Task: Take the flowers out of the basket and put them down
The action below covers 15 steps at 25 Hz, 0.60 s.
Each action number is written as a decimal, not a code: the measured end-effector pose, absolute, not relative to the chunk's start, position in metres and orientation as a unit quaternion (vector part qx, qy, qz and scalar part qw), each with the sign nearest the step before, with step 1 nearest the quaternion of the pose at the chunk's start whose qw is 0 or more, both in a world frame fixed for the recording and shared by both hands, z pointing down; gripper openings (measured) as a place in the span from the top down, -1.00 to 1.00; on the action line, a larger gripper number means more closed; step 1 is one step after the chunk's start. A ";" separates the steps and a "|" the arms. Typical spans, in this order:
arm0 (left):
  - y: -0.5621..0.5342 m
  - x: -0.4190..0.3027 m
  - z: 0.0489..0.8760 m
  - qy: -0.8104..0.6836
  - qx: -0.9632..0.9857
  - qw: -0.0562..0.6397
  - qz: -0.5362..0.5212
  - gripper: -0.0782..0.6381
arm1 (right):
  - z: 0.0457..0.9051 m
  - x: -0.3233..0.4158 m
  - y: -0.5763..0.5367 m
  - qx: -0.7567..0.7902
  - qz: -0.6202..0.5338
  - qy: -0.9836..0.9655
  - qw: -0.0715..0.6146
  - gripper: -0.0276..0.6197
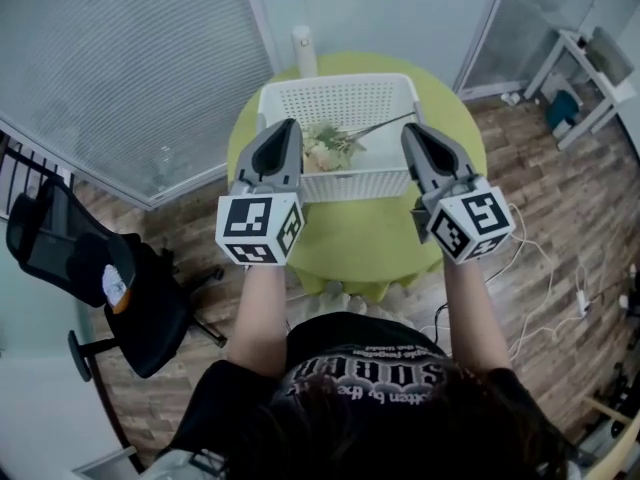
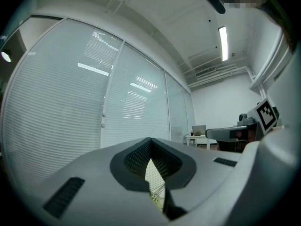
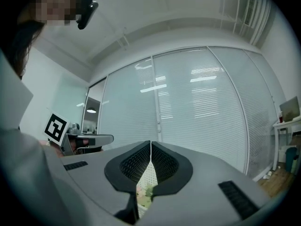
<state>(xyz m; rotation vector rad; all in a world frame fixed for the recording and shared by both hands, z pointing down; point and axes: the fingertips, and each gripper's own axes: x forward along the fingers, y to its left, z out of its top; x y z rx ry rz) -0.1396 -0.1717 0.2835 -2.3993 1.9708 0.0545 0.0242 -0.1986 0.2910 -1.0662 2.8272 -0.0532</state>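
Observation:
A white perforated basket (image 1: 340, 84) stands on the far half of a round green table (image 1: 360, 240). A bunch of pale flowers (image 1: 328, 148) with green leaves and a long stem lies inside it. My left gripper (image 1: 291, 125) hangs over the basket's near left corner, shut and holding nothing. My right gripper (image 1: 408, 130) is above the near right corner, also shut and holding nothing. In the left gripper view the jaws (image 2: 150, 141) meet, with basket mesh (image 2: 154, 175) showing below them. In the right gripper view the jaws (image 3: 150, 144) also meet, above a glimpse of flowers (image 3: 143, 192).
A white cylinder (image 1: 303, 50) stands at the table's far edge behind the basket. Glass walls with blinds close off the back. A black office chair (image 1: 95, 268) is on the left, a white desk (image 1: 585, 63) at the far right, and cables (image 1: 540, 278) lie on the wooden floor.

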 end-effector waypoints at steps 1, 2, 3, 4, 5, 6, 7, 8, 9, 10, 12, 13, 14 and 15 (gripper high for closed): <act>-0.179 -0.140 0.283 0.630 -0.776 0.019 0.017 0.78 | 0.290 0.024 -0.204 -0.354 -0.018 0.933 0.060 0.82; -0.186 -0.139 0.284 0.626 -0.779 0.019 0.014 0.78 | 0.290 0.024 -0.210 -0.357 -0.018 0.932 0.058 0.82; -0.194 -0.139 0.285 0.623 -0.782 0.020 0.006 0.78 | 0.291 0.024 -0.216 -0.360 -0.019 0.931 0.057 0.82; -0.201 -0.139 0.288 0.619 -0.785 0.021 -0.004 0.78 | 0.292 0.025 -0.222 -0.365 -0.021 0.929 0.057 0.82; -0.208 -0.139 0.291 0.615 -0.788 0.022 -0.015 0.78 | 0.293 0.025 -0.229 -0.369 -0.024 0.927 0.058 0.82; -0.214 -0.139 0.293 0.610 -0.792 0.023 -0.024 0.78 | 0.293 0.026 -0.234 -0.373 -0.027 0.925 0.060 0.82; -0.220 -0.139 0.295 0.603 -0.797 0.025 -0.033 0.78 | 0.293 0.026 -0.239 -0.376 -0.028 0.924 0.060 0.82; -0.226 -0.138 0.297 0.595 -0.802 0.026 -0.041 0.78 | 0.292 0.026 -0.244 -0.377 -0.027 0.924 0.059 0.82; -0.232 -0.138 0.299 0.587 -0.808 0.029 -0.050 0.78 | 0.292 0.025 -0.248 -0.378 -0.026 0.924 0.058 0.82; -0.238 -0.137 0.302 0.578 -0.813 0.033 -0.059 0.78 | 0.292 0.024 -0.252 -0.378 -0.025 0.924 0.056 0.82; -0.250 -0.136 0.305 0.560 -0.824 0.041 -0.076 0.78 | 0.293 0.021 -0.260 -0.378 -0.026 0.924 0.051 0.82; -0.256 -0.135 0.306 0.551 -0.829 0.044 -0.080 0.78 | 0.295 0.019 -0.263 -0.378 -0.026 0.924 0.048 0.82; -0.261 -0.135 0.306 0.542 -0.835 0.046 -0.082 0.78 | 0.295 0.018 -0.267 -0.380 -0.026 0.924 0.045 0.82; -0.266 -0.133 0.307 0.532 -0.841 0.048 -0.084 0.78 | 0.296 0.017 -0.270 -0.381 -0.027 0.923 0.044 0.82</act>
